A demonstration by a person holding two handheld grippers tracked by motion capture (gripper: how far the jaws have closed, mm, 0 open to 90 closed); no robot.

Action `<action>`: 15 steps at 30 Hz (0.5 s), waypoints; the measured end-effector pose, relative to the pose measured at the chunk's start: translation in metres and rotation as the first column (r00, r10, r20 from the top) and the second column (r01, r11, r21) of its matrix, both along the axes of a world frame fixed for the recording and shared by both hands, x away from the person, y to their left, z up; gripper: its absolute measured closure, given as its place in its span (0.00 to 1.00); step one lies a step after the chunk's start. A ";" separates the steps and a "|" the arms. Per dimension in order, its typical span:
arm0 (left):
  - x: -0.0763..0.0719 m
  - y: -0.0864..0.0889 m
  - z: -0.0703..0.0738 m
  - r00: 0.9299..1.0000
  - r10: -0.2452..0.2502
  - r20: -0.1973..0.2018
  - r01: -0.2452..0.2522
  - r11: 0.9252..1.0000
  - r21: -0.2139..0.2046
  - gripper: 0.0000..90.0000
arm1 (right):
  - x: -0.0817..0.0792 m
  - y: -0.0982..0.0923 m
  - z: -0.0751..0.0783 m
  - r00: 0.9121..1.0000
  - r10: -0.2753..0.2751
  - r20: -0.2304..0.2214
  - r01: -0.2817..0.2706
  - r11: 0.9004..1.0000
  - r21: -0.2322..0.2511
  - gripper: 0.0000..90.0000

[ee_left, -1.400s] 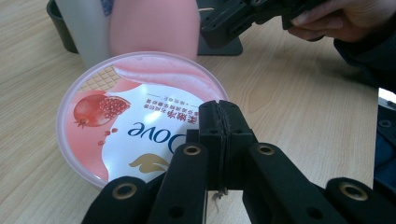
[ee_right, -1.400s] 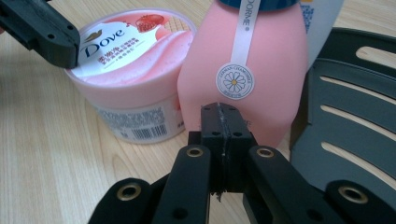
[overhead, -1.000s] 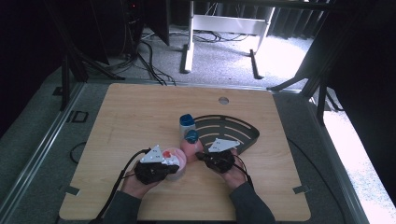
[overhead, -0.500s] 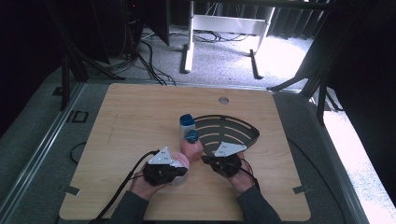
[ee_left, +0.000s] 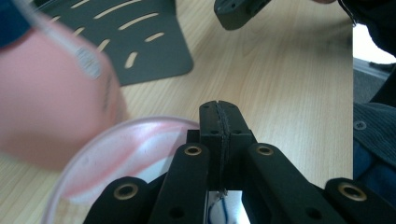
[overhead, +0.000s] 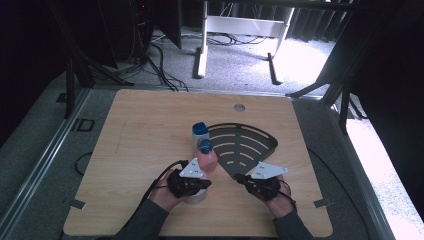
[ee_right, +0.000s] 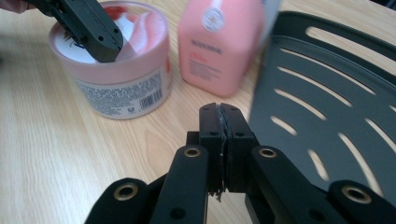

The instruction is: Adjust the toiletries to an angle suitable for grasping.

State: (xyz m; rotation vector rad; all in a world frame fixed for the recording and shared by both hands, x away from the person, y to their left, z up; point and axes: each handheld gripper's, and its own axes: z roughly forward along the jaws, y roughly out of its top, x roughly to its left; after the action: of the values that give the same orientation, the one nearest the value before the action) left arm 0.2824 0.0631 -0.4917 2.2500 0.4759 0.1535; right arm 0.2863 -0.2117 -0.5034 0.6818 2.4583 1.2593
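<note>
Under both tools lies the big wooden tabletop [overhead: 140, 150], which carries everything. Just ahead of the right tool [overhead: 239, 177] sits the dark slotted tray [overhead: 250, 142]. It lies flat, likely so bottles can be stood on it. No bottle stands on it yet.

Between the two tools, a bit farther out, stands the pink bottle [overhead: 206, 159] with a blue cap. It is upright, just beside the tray's near edge, so it looks ready to be picked up. Behind it stands a smaller clear bottle [overhead: 200, 132] with a blue cap too.

Right below the left tool [overhead: 206, 186] sits the round pink tub [ee_right: 112, 79]. That tool hangs over the tub's lid, and whether it touches I cannot tell.

Both tools are clenched tight with nothing between the jaws: the left one [ee_left: 219, 116] and the right one [ee_right: 219, 119] each show two pads pressed together. Empty and closed, they seem to be between grabs.
</note>
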 end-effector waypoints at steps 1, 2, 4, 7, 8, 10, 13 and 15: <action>0.000 -0.007 0.001 1.000 -0.020 -0.001 0.020 1.000 0.007 1.00 | -0.002 -0.005 0.000 1.000 -0.009 0.000 0.009 1.000 -0.001 0.98; 0.000 -0.010 0.001 1.000 -0.027 -0.001 0.027 1.000 0.009 1.00 | -0.004 -0.015 0.000 1.000 -0.025 0.005 0.025 1.000 -0.002 0.98; 0.000 -0.018 0.001 0.999 -0.046 0.001 0.046 0.999 0.013 1.00 | -0.005 -0.024 0.000 0.999 -0.043 0.005 0.043 0.999 0.000 0.98; 0.000 -0.030 0.001 0.998 -0.066 0.007 0.066 0.998 0.015 0.99 | -0.008 -0.044 -0.001 0.996 -0.084 0.004 0.084 0.996 0.010 0.98; 0.000 -0.032 0.002 0.997 -0.073 0.010 0.073 0.997 0.019 1.00 | -0.008 -0.046 -0.002 0.996 -0.089 0.005 0.089 0.996 0.010 0.98; 0.001 -0.038 0.001 0.996 -0.084 0.018 0.084 0.996 0.015 1.00 | -0.009 -0.049 -0.002 0.995 -0.095 0.003 0.095 0.995 0.013 0.98; 0.002 -0.046 0.000 0.995 -0.100 0.016 0.100 0.995 0.006 1.00 | -0.007 -0.057 -0.007 0.993 -0.118 -0.002 0.118 0.993 0.014 0.98; 0.003 -0.052 0.001 0.994 -0.108 0.018 0.108 0.994 0.008 0.99 | -0.006 -0.060 -0.010 0.991 -0.134 -0.006 0.134 0.991 0.015 0.98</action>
State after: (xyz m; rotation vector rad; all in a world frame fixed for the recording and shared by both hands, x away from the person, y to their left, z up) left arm 0.2852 0.0110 -0.4910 2.2736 0.3440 0.1201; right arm 0.2805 -0.2720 -0.5133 0.8400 2.3653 1.2285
